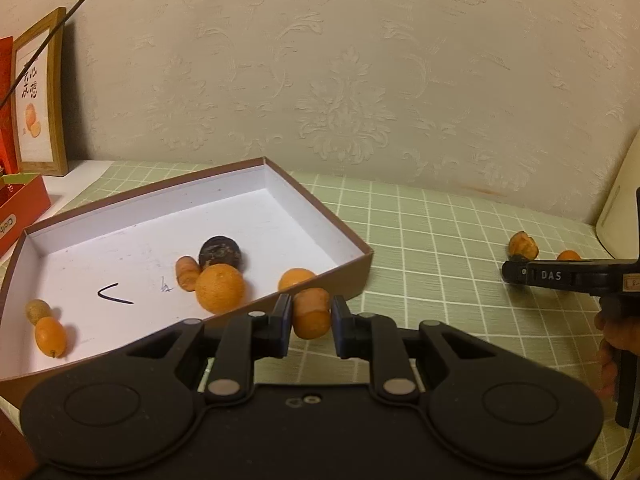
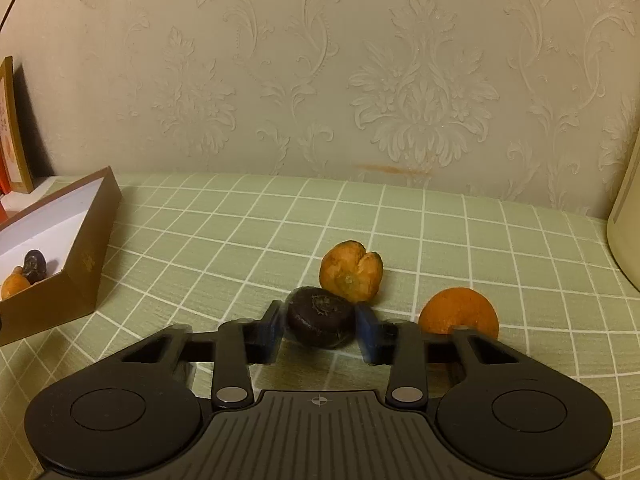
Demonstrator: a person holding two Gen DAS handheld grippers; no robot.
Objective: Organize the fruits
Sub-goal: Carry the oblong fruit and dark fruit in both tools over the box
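Fruit sorting is approx. halfway: a shallow white-lined box (image 1: pixel 120 236) on a green checked tablecloth (image 2: pixel 240 232) already holds about six fruits, incl. a large orange (image 1: pixel 220 288), a blackened round one (image 1: pixel 221 253) and a kumquat (image 1: pixel 50 336). The left gripper (image 1: pixel 310 320) is clamped on a small oblong orange fruit (image 1: pixel 311 316) just outside the box's near rim, not yet dropped in. The right gripper (image 2: pixel 320 328) has its pads against a dark shrivelled fruit (image 2: pixel 320 322) lying on the cloth, w/ a split orange fruit (image 2: pixel 351 271) touching behind it and a round orange (image 2: pixel 456 310) beside it, both left to collect.
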